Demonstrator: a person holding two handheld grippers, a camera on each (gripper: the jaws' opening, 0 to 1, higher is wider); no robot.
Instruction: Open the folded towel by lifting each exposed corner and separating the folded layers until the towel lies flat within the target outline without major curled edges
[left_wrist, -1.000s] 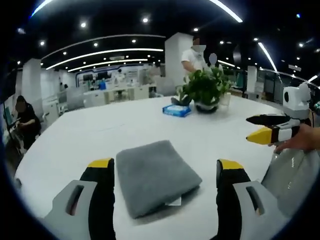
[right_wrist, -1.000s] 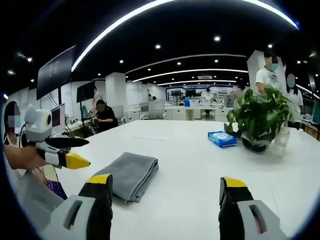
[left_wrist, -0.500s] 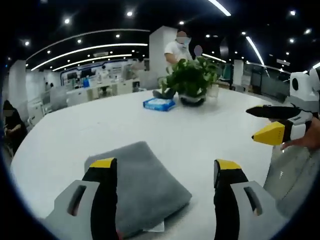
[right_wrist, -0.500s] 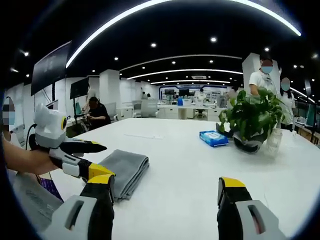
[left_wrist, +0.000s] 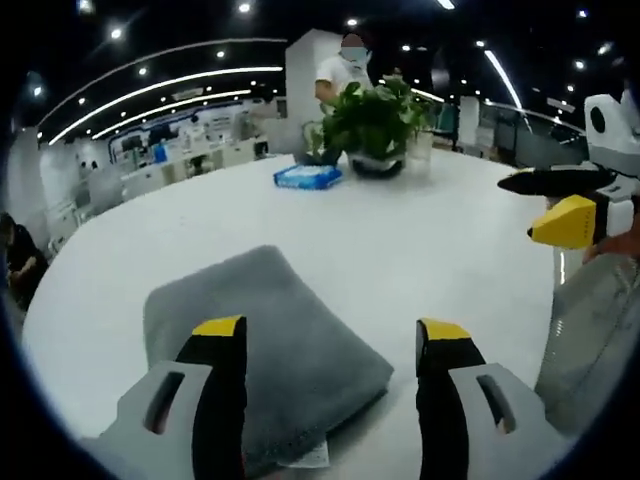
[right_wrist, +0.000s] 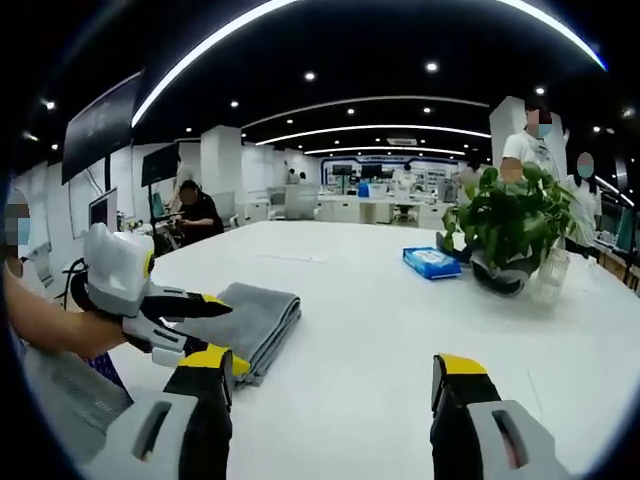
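The folded grey towel (left_wrist: 262, 345) lies on the white table (left_wrist: 420, 240), a white label poking out at its near edge. My left gripper (left_wrist: 333, 345) is open just above the towel's near right part, its left finger over the cloth. In the right gripper view the towel (right_wrist: 262, 318) sits left of centre, and the left gripper (right_wrist: 205, 325) reaches over its near end from the left. My right gripper (right_wrist: 330, 378) is open over bare table, right of the towel. In the left gripper view the right gripper (left_wrist: 562, 200) shows at the right edge, its jaws apart.
A potted plant (left_wrist: 372, 122) and a blue packet (left_wrist: 307, 177) stand at the far side of the table. A glass bottle (right_wrist: 553, 276) stands beside the plant (right_wrist: 515, 228). People stand behind the plant and sit at desks in the background.
The left gripper has moved forward and down onto the towel's near end. The right gripper has shifted only slightly.
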